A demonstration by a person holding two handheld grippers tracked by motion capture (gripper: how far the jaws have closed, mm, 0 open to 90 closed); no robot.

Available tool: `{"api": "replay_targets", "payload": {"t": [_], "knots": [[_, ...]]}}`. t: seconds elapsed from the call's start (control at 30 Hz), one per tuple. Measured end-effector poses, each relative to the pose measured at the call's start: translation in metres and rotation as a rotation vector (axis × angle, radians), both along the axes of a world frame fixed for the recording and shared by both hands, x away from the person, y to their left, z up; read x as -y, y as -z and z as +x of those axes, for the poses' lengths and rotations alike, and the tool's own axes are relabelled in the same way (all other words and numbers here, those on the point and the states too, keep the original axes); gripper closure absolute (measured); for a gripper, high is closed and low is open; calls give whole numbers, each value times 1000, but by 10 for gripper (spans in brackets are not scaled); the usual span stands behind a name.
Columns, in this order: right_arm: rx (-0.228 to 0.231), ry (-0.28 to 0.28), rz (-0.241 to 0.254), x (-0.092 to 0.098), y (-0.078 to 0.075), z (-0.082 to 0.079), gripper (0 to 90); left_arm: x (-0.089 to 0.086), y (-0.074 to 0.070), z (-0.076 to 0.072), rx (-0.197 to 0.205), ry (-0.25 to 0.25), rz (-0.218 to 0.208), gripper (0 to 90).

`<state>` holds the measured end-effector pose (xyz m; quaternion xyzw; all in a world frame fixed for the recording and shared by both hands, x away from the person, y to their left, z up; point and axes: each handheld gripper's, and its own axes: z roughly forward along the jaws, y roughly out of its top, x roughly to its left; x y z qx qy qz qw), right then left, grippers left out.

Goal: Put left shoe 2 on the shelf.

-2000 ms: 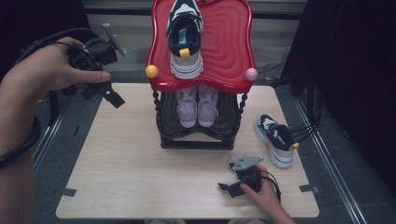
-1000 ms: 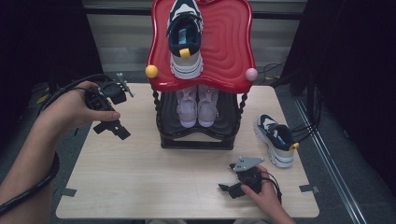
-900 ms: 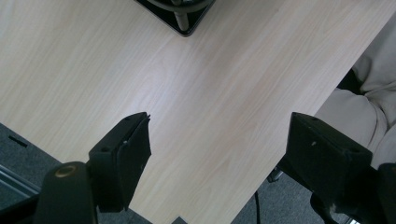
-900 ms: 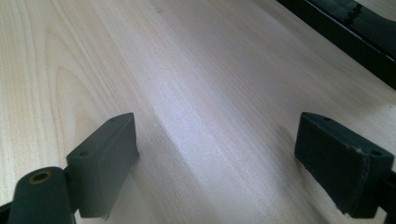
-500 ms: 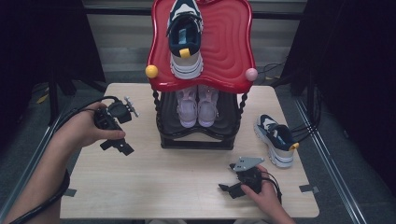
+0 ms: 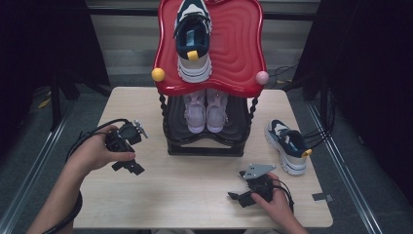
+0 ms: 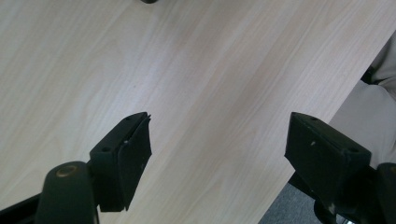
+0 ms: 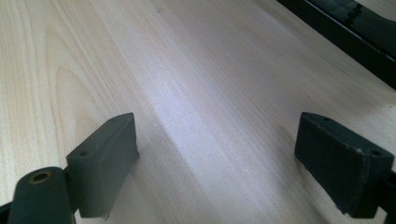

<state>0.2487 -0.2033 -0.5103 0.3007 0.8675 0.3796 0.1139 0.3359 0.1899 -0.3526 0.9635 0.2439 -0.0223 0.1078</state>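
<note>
One navy-and-white sneaker (image 6: pixel 193 41) already sits on the red shelf top (image 6: pixel 238 48), while its mate (image 6: pixel 287 146) waits on the pale wooden counter (image 6: pixel 195 190). The left gripper (image 6: pixel 129 165) and right gripper (image 6: pixel 238 197) both gape wide and empty, so the second shoe likely remains to be shelved.

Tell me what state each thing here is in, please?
Left gripper: open, empty, over the table.
Right gripper: open, empty, low over the table.
Top shoe: upright on the red shelf.
Pink shoes: upright on the lower shelf.
Third shoe: upright on the table.
</note>
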Motion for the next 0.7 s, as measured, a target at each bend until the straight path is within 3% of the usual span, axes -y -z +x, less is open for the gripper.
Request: {"api": "replay_targets", "payload": {"t": [0.2, 0.43, 0.7], "knots": [[-3, 1, 0, 0, 0, 0, 126, 2, 19, -2, -6, 9, -13, 220], [-2, -1, -2, 0, 0, 0, 125, 9, 43, -7, 4, 32, -58, 219], [-2, 1, 0, 0, 0, 0, 125, 10, 70, -11, 6, 13, -124, 220]]}}
